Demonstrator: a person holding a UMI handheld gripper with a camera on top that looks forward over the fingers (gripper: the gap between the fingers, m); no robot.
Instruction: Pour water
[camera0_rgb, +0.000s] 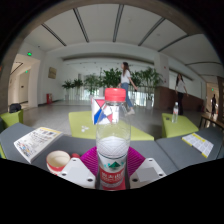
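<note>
The gripper (112, 172) is clamped on a clear plastic water bottle (112, 140) with a red cap, which stands upright between its two fingers, their pink pads (92, 160) pressing its lower sides. Just to the left of the fingers, a small paper cup (58, 160) with a red rim sits on the grey table (40, 158). A magazine (36, 141) lies further left, yellow-green chairs (82, 122) stand beyond the bottle, and a person (127, 80) walks past potted plants (95, 83) far ahead.

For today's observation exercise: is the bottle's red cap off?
No, the red cap sits on top of the bottle, which stands between the fingers.
</note>
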